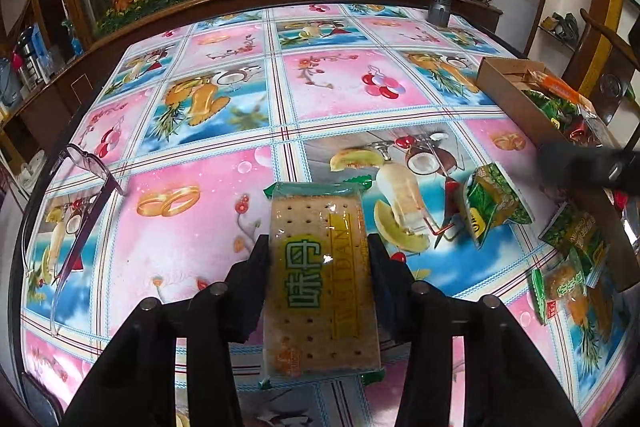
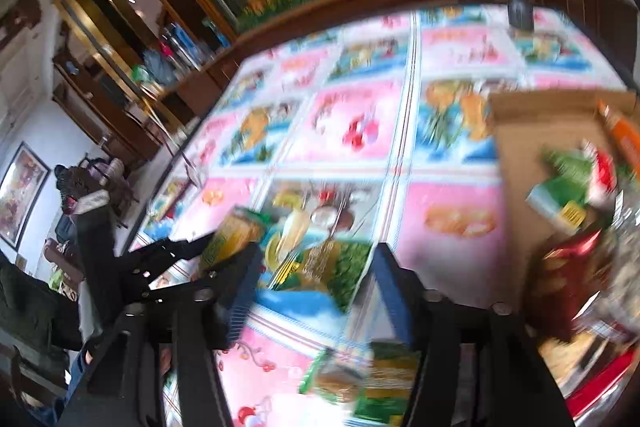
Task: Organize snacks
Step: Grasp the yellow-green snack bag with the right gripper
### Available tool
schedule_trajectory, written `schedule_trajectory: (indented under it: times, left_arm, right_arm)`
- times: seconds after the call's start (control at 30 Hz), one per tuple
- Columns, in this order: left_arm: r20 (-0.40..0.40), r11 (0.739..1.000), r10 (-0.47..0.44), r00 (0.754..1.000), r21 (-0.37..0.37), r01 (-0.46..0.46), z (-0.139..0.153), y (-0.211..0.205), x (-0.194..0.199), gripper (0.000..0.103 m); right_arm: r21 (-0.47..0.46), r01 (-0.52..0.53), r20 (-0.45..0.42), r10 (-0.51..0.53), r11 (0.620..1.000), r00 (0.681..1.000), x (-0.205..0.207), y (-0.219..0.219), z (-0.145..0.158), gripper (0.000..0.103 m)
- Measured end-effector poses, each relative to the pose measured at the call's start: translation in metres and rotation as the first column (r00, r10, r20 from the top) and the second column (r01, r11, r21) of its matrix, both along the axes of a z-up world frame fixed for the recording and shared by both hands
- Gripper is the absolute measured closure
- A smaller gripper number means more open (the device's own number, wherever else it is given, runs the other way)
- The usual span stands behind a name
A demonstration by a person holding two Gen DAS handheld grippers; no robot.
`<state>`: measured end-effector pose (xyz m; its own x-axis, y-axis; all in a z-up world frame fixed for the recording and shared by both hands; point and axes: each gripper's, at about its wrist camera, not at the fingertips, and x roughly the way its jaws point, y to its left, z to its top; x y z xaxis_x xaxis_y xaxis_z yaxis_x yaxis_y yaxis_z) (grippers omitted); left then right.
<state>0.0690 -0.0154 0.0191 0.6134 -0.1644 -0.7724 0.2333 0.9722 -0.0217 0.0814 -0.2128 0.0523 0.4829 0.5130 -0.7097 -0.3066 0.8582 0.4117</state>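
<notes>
Cracker packet (image 1: pixel 320 283) gripped over the patterned counter (image 1: pixel 352 83)
Left claw (image 1: pixel 318 247) clenched on it; right claw (image 2: pixel 316 259) released above a green snack (image 2: pixel 320 263), cardboard box (image 2: pixel 516 155) at 2 o'clock.

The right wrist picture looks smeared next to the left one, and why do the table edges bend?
Right wrist view: motion blur smears the snack packets and cardboard box; only the claw looks fairly crisp. Left wrist view: sharp, the print on the cracker packet shows, with small glints on its wrapper. Both views: the fisheye lens bows the tablecloth grid and darkens the corners.
</notes>
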Motion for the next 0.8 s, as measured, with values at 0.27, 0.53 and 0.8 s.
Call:
schedule_trajectory:
  times: [0.27, 0.53, 0.8]
  left_arm:
    - [0.007, 1.0, -0.003, 1.0, -0.001, 0.003, -0.001, -0.001, -0.002, 0.057]
    - [0.021, 1.0, -0.03, 0.999, -0.003, 0.03, 0.0, -0.009, -0.006, 0.058]
    - [0.171, 0.999, -0.002, 0.985, -0.032, 0.008, 0.023, -0.041, -0.008, 0.058]
  right_arm:
    - [-0.171, 0.043, -0.033, -0.049, 0.984, 0.998, 0.012, 0.036, -0.022, 0.033]
    - [-0.284, -0.012, 0.065, 0.032, 0.959, 0.997, 0.001, 0.052, -0.025, 0.071]
    - [-0.145, 0.083, 0.152, -0.06, 0.986, 0.987, 0.008, 0.019, -0.002, 0.073]
